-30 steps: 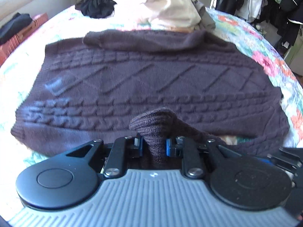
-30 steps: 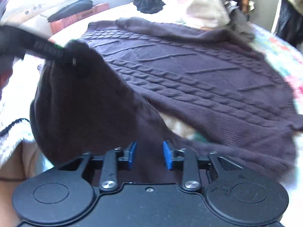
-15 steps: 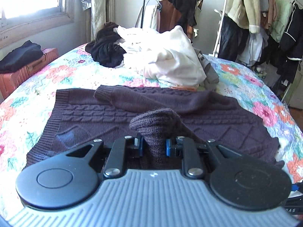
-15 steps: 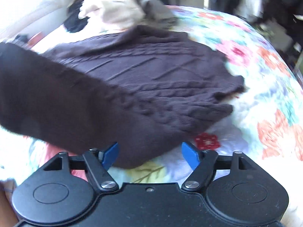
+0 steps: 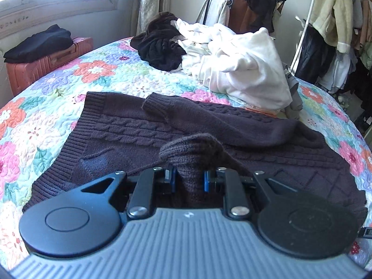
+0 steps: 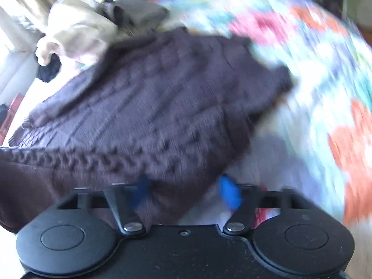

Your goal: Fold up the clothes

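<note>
Both tongs are working the dark cable-knit sweater point(image 5: 209, 137): the left gripper point(image 5: 188, 180) is clenching a bunched tube of knit, likely a sleeve cuff, between its blue pads, while the right gripper point(image 6: 186, 193) is standing released, jaws apart, with sweater fabric lying between and under them in a motion-blurred view. From the left gripper the body is spreading toward twelve o'clock, its long axis running nine to three across the floral quilt point(image 5: 104, 74), one sleeve point(image 5: 209, 116) already lying along the far edge. Being the only hand gripping, the left is nearer to laying this piece over the body. At one o'clock a white clothes pile point(image 5: 244, 69) is waiting.
</note>
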A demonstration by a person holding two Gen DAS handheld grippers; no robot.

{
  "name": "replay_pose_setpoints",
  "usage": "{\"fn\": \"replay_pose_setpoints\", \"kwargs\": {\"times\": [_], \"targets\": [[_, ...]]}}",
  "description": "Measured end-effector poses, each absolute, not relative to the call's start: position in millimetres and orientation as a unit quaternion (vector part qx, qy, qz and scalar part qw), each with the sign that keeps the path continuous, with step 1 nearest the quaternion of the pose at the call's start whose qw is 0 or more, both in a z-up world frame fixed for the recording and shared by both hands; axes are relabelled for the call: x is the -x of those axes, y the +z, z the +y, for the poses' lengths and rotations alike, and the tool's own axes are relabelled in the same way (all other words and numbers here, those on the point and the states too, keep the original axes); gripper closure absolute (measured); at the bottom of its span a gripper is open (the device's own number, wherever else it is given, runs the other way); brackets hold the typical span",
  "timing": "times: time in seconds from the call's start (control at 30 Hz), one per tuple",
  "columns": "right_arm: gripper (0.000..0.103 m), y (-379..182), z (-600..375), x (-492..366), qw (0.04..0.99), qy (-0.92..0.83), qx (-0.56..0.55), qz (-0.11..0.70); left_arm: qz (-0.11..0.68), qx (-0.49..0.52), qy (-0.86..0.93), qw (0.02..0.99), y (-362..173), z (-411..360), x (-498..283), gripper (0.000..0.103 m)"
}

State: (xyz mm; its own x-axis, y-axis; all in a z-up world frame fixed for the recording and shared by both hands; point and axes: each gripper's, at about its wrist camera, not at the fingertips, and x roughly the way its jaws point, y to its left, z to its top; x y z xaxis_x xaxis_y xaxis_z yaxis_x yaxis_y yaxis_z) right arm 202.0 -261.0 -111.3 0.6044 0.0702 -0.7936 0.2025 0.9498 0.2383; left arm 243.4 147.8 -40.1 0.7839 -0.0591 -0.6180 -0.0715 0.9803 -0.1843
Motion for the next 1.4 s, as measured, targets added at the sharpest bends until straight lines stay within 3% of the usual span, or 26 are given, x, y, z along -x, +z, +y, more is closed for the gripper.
{"fn": "replay_pose_setpoints", "kwargs": {"times": [0.17,0.23,0.3,0.33,0.5,0.7,0.97,1.07,1.13,1.4], "targets": [[0.091,-94,-239,-219,0.925,-0.021,-0.047,0.378,0.312,0.202,-0.05,0.927,-55,177,-249,0.084],[0.084,-94,-249,-221,0.928,-0.015,-0.073,0.364,0.308,0.204,-0.027,0.929,-60,185,-255,0.084],[0.053,-95,-262,-222,0.929,-0.013,-0.107,0.354,0.304,0.179,0.016,0.935,-65,191,-264,0.084],[0.049,-95,-269,-222,0.929,-0.012,-0.124,0.349,0.306,0.172,0.03,0.936,-69,194,-269,0.084],[0.048,-108,-292,-227,0.903,-0.038,-0.19,0.383,0.343,0.181,0.056,0.92,-94,202,-293,0.084],[0.044,-130,-280,-227,0.878,-0.024,-0.208,0.43,0.319,0.129,0.041,0.938,-89,185,-301,0.084],[0.039,-112,-228,-211,0.928,0.011,-0.059,0.368,0.296,0.117,0.025,0.948,-79,178,-305,0.082],[0.039,-110,-203,-216,0.929,0.067,-0.019,0.364,0.347,0.093,0.059,0.931,-93,182,-315,0.072],[0.039,-111,-186,-225,0.921,0.101,-0.002,0.376,0.386,0.047,0.09,0.917,-101,181,-320,0.056],[0.034,-146,-159,-238,0.891,0.111,0.036,0.439,0.445,0.062,0.169,0.877,-104,233,-298,0.033]]}}
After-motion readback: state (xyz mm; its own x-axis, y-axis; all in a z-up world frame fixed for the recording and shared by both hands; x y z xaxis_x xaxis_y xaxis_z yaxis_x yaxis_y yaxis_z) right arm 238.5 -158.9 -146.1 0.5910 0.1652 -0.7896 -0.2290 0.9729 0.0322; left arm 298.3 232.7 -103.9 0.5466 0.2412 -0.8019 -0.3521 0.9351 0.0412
